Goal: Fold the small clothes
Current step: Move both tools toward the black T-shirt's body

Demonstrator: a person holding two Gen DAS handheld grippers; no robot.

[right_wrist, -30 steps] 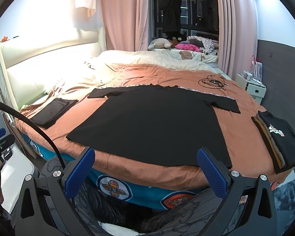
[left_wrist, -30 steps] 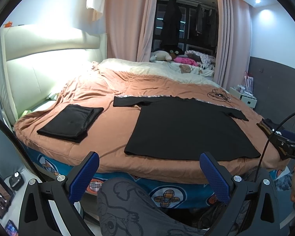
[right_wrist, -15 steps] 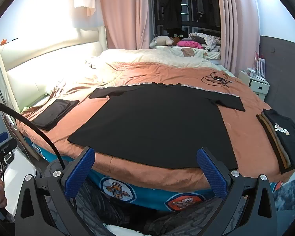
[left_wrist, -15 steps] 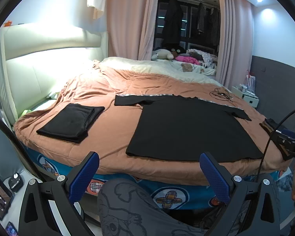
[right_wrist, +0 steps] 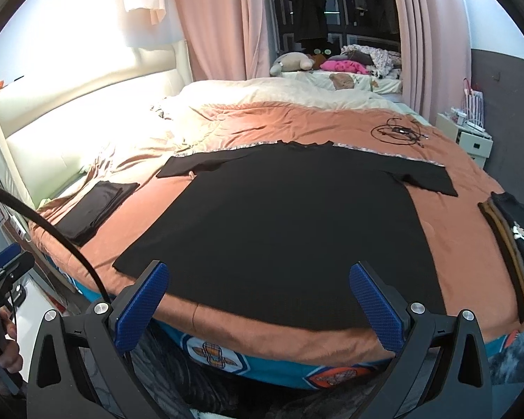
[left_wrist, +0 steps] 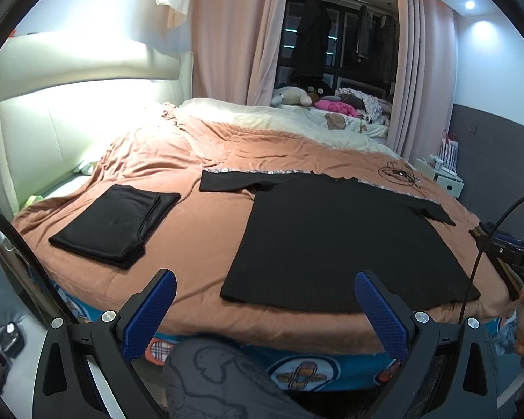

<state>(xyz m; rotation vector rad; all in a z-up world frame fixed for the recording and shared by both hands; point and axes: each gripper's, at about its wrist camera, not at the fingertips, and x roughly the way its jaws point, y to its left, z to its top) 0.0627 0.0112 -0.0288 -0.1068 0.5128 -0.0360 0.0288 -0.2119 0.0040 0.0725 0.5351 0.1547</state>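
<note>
Left gripper [left_wrist: 265, 309] and right gripper [right_wrist: 258, 300]: both sets of jaws spread wide, nothing held, poised short of the bed's near edge. The black T-shirt [right_wrist: 290, 216] lies flat on the orange duvet [right_wrist: 332, 122], hem nearest, both sleeves extended, not yet folded. 2 finished items flank it: a folded black garment [left_wrist: 117, 225] to the left and a folded stack [right_wrist: 513, 241] to the right.

Risks (judged, not observed): a pinch at the hem may catch the duvet along with the shirt, dragging bedding into the fold; uneven lifts by the 2 grippers would skew the fold line.

Compared with 1.0 s ago, the right gripper sits closer to the shirt; the shirt has not shifted.
</note>
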